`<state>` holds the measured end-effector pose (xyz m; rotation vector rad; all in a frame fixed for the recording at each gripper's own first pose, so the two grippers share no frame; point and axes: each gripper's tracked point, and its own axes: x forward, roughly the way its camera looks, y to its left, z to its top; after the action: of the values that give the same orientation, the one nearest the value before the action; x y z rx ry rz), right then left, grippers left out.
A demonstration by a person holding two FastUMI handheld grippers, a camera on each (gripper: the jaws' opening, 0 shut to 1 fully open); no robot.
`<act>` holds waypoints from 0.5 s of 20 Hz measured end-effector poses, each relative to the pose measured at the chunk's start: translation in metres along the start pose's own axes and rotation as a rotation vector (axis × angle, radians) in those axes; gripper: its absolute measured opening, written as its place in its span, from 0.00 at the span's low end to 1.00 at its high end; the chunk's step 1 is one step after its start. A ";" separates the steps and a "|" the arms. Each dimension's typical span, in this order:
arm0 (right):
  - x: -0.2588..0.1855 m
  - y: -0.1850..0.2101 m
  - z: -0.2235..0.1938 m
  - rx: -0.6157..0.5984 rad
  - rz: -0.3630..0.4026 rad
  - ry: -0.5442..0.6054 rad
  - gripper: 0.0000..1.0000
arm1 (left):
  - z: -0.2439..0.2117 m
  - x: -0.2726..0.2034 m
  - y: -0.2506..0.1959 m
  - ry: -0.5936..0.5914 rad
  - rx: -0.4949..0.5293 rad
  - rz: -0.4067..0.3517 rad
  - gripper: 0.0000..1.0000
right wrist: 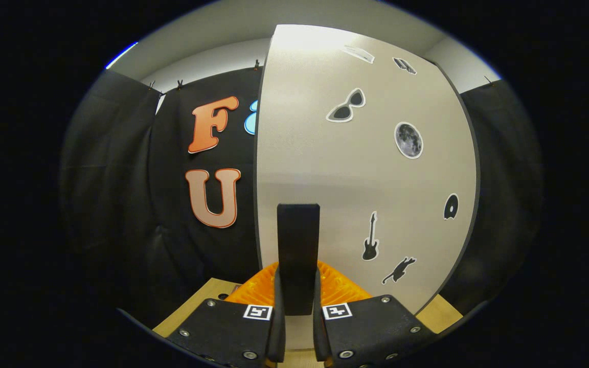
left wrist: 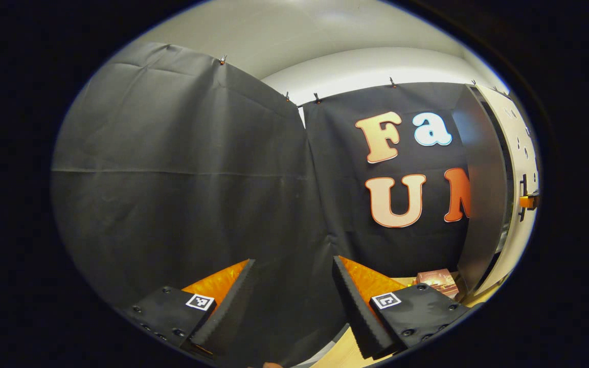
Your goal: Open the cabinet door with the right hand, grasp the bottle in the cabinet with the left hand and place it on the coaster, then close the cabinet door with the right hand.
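The white cabinet door (right wrist: 325, 168) with dark stickers stands close in front in the right gripper view. Its upright black handle (right wrist: 298, 240) sits between my right gripper's fingers, and my right gripper (right wrist: 297, 286) is shut on it. In the left gripper view the cabinet (left wrist: 483, 204) shows at the far right, with a dark side panel and the pale door front (left wrist: 522, 148). My left gripper (left wrist: 293, 260) is open with nothing between its fingers and faces the black cloth wall. The bottle is hidden.
A flat reddish-brown square piece (left wrist: 436, 280) lies on the wooden table (left wrist: 345, 352) near the cabinet's foot. The table's edge (right wrist: 202, 301) also runs under the cabinet door. Black cloth walls close in the left side and the back.
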<state>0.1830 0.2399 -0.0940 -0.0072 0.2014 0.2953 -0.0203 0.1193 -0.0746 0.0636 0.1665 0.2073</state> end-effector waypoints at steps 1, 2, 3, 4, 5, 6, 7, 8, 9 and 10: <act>-0.006 -0.001 -0.001 0.004 0.004 -0.003 0.22 | 0.001 -0.002 -0.004 -0.004 0.000 -0.008 0.94; -0.012 -0.003 -0.001 0.012 0.005 -0.006 0.22 | 0.002 -0.005 -0.007 -0.009 0.002 -0.013 0.96; -0.020 -0.004 -0.002 0.021 0.002 -0.009 0.22 | 0.003 -0.007 -0.011 -0.013 0.004 -0.018 0.96; -0.026 -0.005 -0.004 0.026 -0.004 -0.014 0.22 | 0.005 -0.009 -0.014 -0.016 0.005 -0.024 0.95; -0.031 -0.008 -0.004 0.030 -0.012 -0.024 0.22 | 0.007 -0.011 -0.018 -0.017 0.004 -0.031 0.94; -0.030 -0.011 -0.002 0.031 -0.019 -0.032 0.22 | 0.008 -0.013 -0.021 -0.019 0.000 -0.032 0.94; -0.034 -0.013 -0.001 0.043 -0.024 -0.040 0.19 | 0.008 -0.013 -0.025 -0.019 -0.004 -0.041 0.94; -0.038 -0.015 -0.002 0.045 -0.031 -0.041 0.18 | 0.007 -0.015 -0.032 -0.016 -0.009 -0.054 0.94; -0.041 -0.018 -0.002 0.048 -0.039 -0.042 0.18 | 0.009 -0.017 -0.037 -0.014 -0.013 -0.067 0.94; -0.044 -0.021 -0.002 0.050 -0.050 -0.040 0.18 | 0.011 -0.020 -0.044 -0.016 -0.016 -0.083 0.94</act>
<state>0.1472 0.2072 -0.0879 0.0434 0.1687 0.2400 -0.0288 0.0718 -0.0643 0.0424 0.1513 0.1251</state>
